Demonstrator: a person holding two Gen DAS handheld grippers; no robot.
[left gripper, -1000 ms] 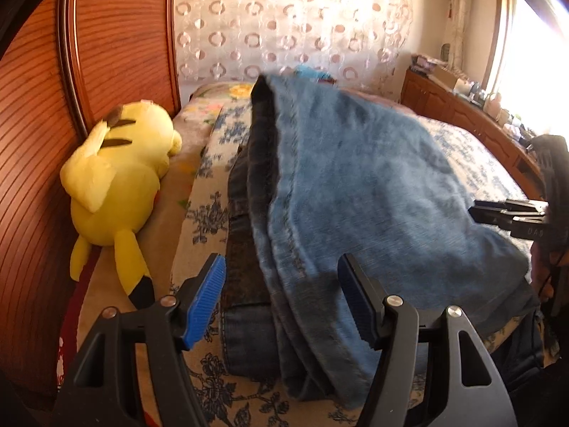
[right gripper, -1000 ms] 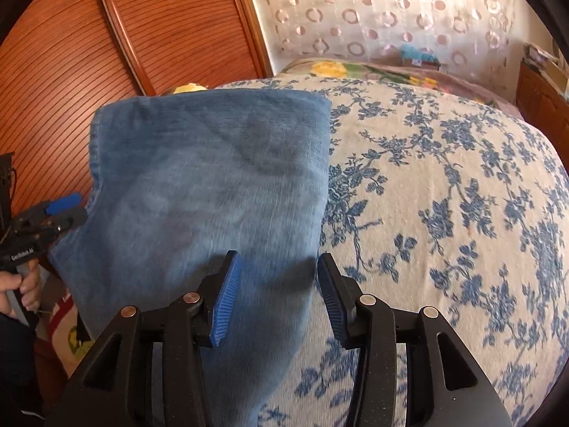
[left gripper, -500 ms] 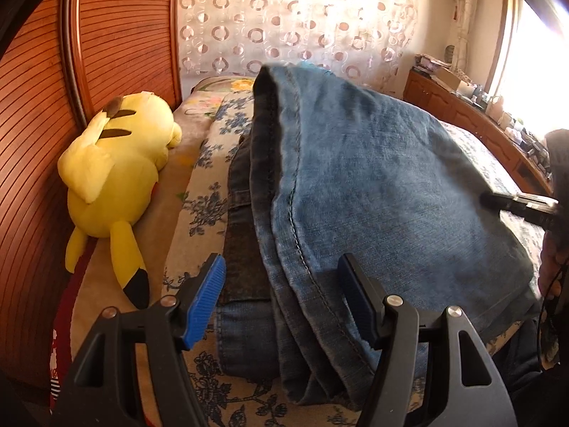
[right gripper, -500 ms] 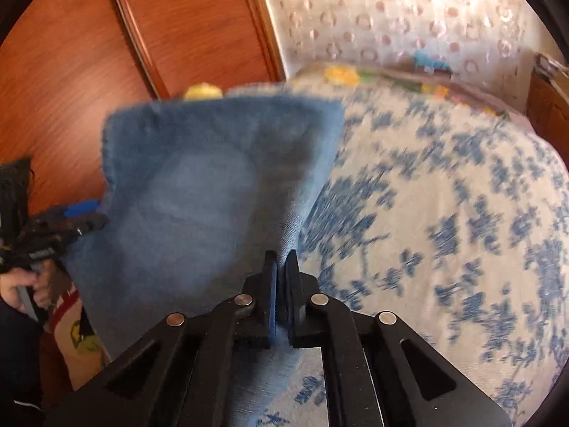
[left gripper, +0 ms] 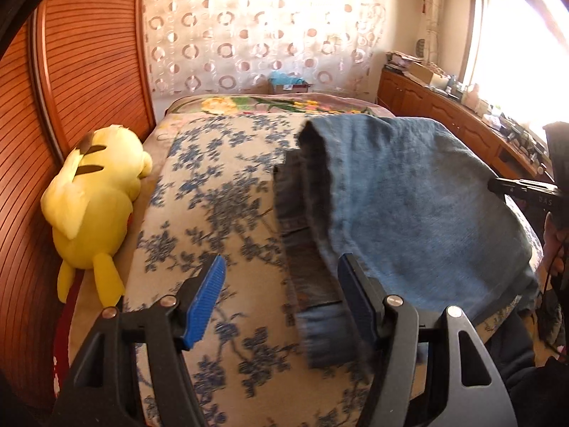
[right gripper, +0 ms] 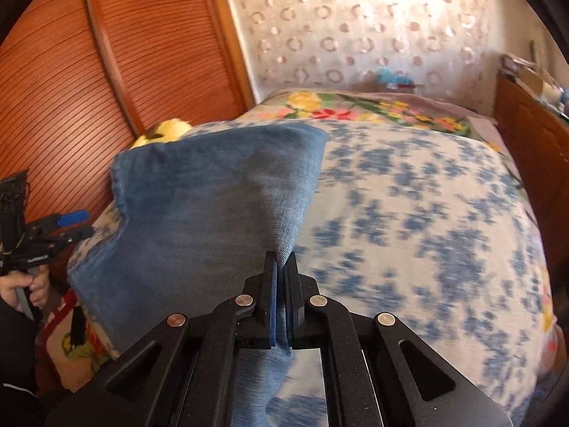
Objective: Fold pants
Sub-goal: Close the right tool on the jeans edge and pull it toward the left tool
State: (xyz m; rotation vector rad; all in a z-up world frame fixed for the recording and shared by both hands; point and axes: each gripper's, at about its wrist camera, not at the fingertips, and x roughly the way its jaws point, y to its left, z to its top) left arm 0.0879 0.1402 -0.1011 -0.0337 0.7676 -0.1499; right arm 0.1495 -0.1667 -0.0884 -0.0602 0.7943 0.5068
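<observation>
R black two-finger gripper w/ blue pads [right gripper: 281, 277]: jaws clamped on the near edge of the folded blue denim pants [right gripper: 213, 220]; fabric is pinched between the pads and pulled up into a taut ridge. In the R wrist view the rest of the pants is draped over the L part of the white bedspread w/ blue floral print [right gripper: 426, 220].

L black two-finger gripper w/ blue pads [left gripper: 281, 299]: jaws spread wide, nothing pinched. The dark waistband end of the pants [left gripper: 391, 195] is seen just inside its R finger; contact can't be told.

Beyond: yellow plush toy w/ black-tipped ears [left gripper: 92, 206] is laid at the bed's L edge, against the reddish ribbed wood headboard [left gripper: 71, 71]. Circle-patterned sheer curtain [left gripper: 256, 28] is hung at the back. A hand [right gripper: 30, 286] is seen on the L gripper's handle.
</observation>
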